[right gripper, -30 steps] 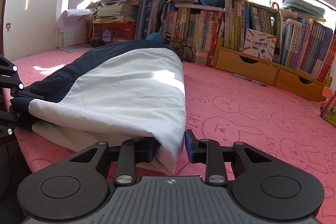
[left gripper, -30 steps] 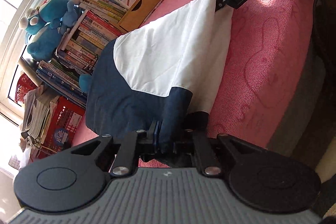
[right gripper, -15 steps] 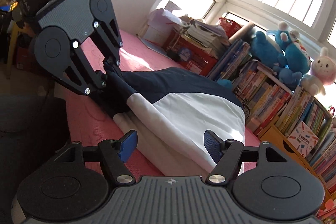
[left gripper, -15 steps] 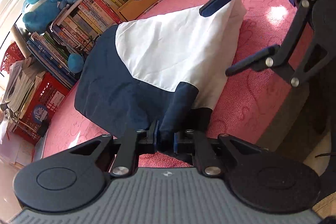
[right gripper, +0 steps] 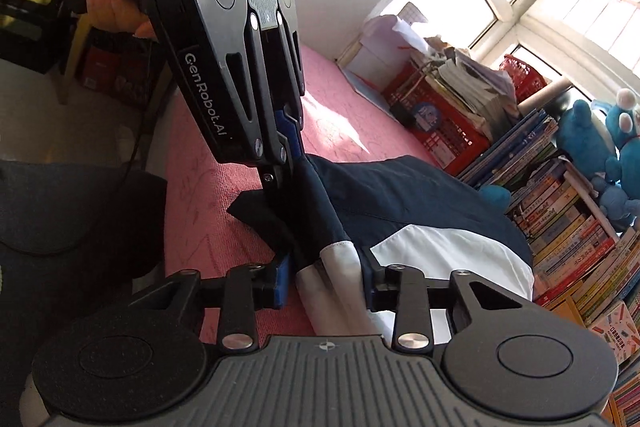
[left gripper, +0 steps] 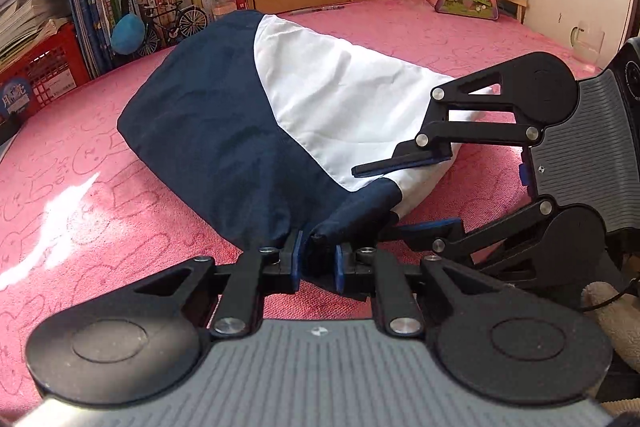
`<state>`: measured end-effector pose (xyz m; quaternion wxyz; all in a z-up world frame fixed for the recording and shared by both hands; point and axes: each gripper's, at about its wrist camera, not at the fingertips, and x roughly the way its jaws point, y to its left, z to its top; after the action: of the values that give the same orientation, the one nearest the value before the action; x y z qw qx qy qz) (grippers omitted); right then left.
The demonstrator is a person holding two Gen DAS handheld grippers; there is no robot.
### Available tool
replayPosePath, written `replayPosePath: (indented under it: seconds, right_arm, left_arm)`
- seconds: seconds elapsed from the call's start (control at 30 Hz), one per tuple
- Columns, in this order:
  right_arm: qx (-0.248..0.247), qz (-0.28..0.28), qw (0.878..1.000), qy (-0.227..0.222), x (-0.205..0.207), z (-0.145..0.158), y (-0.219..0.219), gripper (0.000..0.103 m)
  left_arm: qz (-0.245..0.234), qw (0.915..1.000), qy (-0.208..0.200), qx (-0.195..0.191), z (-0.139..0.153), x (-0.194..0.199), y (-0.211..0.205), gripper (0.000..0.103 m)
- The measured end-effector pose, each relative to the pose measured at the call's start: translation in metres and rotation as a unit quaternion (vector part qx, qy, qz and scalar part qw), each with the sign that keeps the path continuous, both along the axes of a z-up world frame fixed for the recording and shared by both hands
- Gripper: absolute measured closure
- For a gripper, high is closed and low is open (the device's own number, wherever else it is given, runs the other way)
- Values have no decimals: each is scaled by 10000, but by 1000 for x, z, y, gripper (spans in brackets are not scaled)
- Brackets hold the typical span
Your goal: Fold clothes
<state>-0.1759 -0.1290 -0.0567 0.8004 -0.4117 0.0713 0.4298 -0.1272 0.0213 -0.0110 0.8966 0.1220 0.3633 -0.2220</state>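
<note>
Pinching a navy fold, the left claw (left gripper: pixel 317 261), jaws easing apart, hides the garment's (left gripper: pixel 256 115) near edge on the pink bed (left gripper: pixel 80 187). Right wrist view: right claw (right gripper: pixel 325 281), jaws closing around white cloth; contact unclear.

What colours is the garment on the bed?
Navy blue with a white panel; the garment shows best in the left wrist view.

Black hand-held gripper (left gripper: pixel 317 263) — ribbed grey housing, silver screws, blue pads, white "GenRobot.AI" lettering.
</note>
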Motion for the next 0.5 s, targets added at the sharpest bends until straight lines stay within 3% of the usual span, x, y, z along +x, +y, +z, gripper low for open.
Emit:
replayPosePath:
  seconds: [0.07, 0.13, 0.23, 0.27, 0.33, 0.37, 0.5]
  right_arm:
    - [92, -31, 10000, -20, -2, 0, 0, 79]
    - [179, -64, 9998, 41, 0, 3, -1, 82]
    - [219, -46, 9997, 34, 3, 9, -2, 84]
    - [224, -38, 9997, 47, 4, 10, -3, 85]
    - [222, -16, 9997, 41, 4, 12, -4, 85]
    - [215, -2, 9998, 18, 4, 12, -5, 85]
    - [259, 47, 9996, 120, 4, 17, -10, 85]
  left_arm:
    - [-81, 9996, -158, 237, 5, -14, -3, 83]
    - [-267, 9953, -483, 791, 7, -30, -12, 74]
    - [-725, 9792, -931, 1648, 1, -46, -29, 51]
    - [-883, 9723, -1072, 1881, -1, -51, -35, 33]
    - [-1190, 9501, -1593, 2402, -10, -60, -51, 18]
    - [-1341, 9366, -1851, 2657, -14, -65, -58, 17]
    - [-1824, 8488, -2928, 4007, -55, -61, -79, 11]
